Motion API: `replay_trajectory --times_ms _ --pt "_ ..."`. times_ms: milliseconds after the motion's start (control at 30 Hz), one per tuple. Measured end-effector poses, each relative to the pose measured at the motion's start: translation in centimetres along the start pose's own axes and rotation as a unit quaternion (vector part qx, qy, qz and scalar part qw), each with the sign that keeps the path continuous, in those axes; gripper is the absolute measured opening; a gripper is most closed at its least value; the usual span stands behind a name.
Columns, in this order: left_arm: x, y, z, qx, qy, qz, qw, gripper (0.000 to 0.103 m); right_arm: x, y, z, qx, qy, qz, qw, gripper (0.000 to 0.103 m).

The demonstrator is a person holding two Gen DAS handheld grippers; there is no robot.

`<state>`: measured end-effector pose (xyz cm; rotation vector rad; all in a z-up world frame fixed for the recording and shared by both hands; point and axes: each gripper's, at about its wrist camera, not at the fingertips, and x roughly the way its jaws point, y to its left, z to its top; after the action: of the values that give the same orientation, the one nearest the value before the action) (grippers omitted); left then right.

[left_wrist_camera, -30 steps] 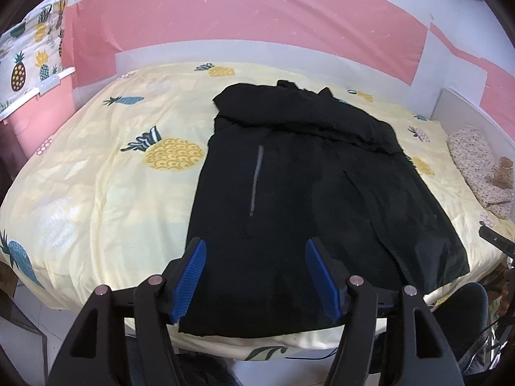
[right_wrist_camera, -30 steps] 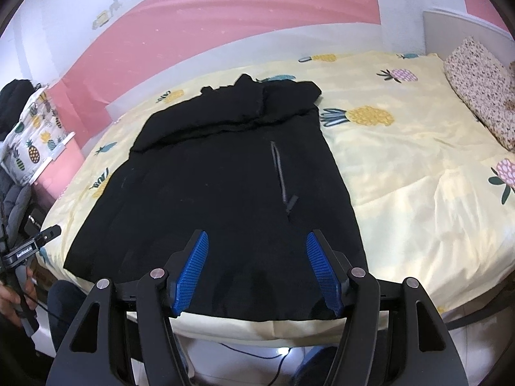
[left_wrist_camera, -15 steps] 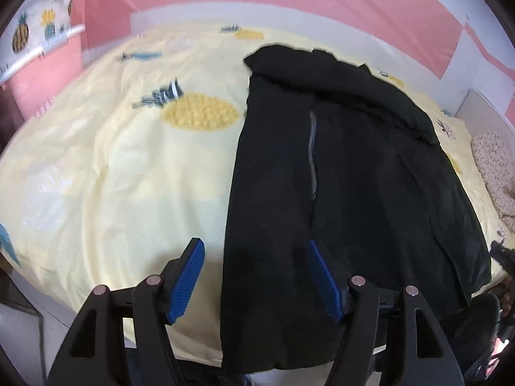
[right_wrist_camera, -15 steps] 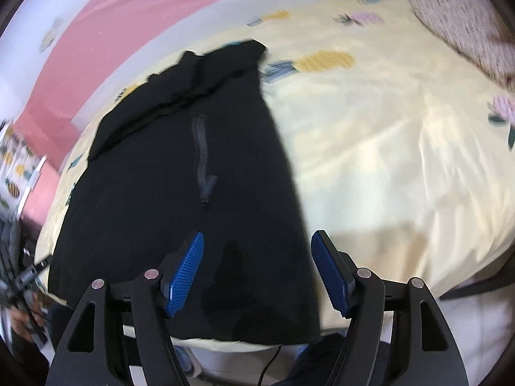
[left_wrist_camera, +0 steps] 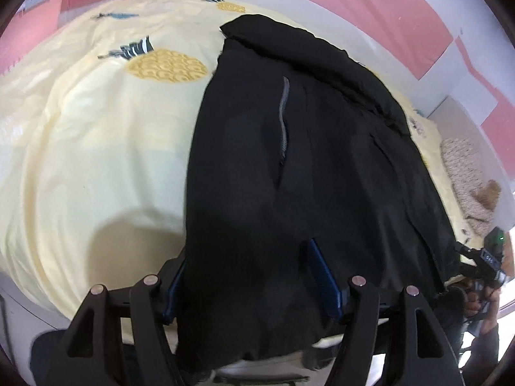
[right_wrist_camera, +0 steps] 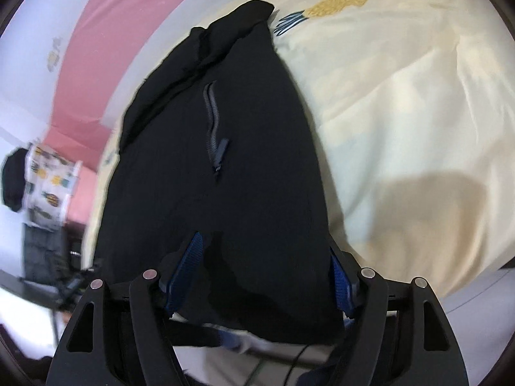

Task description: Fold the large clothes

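Black jacket (left_wrist_camera: 305,167) on bed (left_wrist_camera: 80,135), left hand-held gripper (left_wrist_camera: 254,280) wide, right hand-held gripper (right_wrist_camera: 267,273) opening.

Both grippers have been lowered toward the near edge of the bed (left_wrist_camera: 80,148). The left gripper (left_wrist_camera: 251,276) is now set astride the near left corner of the black jacket (left_wrist_camera: 289,177), the right gripper (right_wrist_camera: 267,267) astride its near right corner, jaws opening.

A bed (left_wrist_camera: 80,148) in pineapple-print sheet meets pink-and-white walls (left_wrist_camera: 370,6), seemingly.
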<state>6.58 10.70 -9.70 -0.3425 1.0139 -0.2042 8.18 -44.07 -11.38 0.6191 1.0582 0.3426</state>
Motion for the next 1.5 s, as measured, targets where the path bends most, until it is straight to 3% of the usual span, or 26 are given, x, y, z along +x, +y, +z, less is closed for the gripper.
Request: replay_trajectory --times_ms 267,333,367,433,567,633,733,1067,1500 --pt "0.9 0.7 0.0 -0.017 0.007 -0.027 0.9995 0.074 0.4 -1.2 0.5 0.040 0.001 0.032 0.999 0.069" --pt "0.8 0.3 0.0 -0.012 0.007 -0.021 0.9997 0.074 0.6 -0.3 0.3 0.021 0.008 0.030 0.999 0.054" --pt "0.7 0.2 -0.1 -0.006 0.007 -0.018 0.9998 0.073 0.7 -0.1 0.1 0.019 0.014 0.042 0.999 0.040" --pt "0.4 0.3 -0.5 0.000 0.006 -0.017 0.9998 0.064 0.9 0.2 -0.4 0.019 0.020 0.061 0.998 0.035" --pt "0.3 1.2 -0.6 -0.016 0.000 -0.025 0.9996 0.047 1.4 0.2 -0.3 0.017 0.017 0.051 0.998 0.029" --pt "0.1 1.2 -0.3 -0.023 -0.003 -0.032 0.9992 0.028 1.2 0.7 -0.1 0.009 0.011 0.043 0.999 0.026" --pt "-1.5 0.4 0.4 -0.011 -0.025 -0.034 0.9990 0.016 -0.1 1.8 0.4 -0.005 -0.011 0.046 0.999 0.023" --pt "-8.2 -0.5 3.8 -0.016 -0.127 -0.092 0.9875 0.014 -4.2 4.0 2.4 -0.021 -0.091 0.083 0.992 0.019" --pt "-11.1 -2.7 12.2 0.009 -0.212 -0.108 0.9712 0.014 -7.6 8.8 9.3 -0.070 -0.169 0.110 0.977 0.018"
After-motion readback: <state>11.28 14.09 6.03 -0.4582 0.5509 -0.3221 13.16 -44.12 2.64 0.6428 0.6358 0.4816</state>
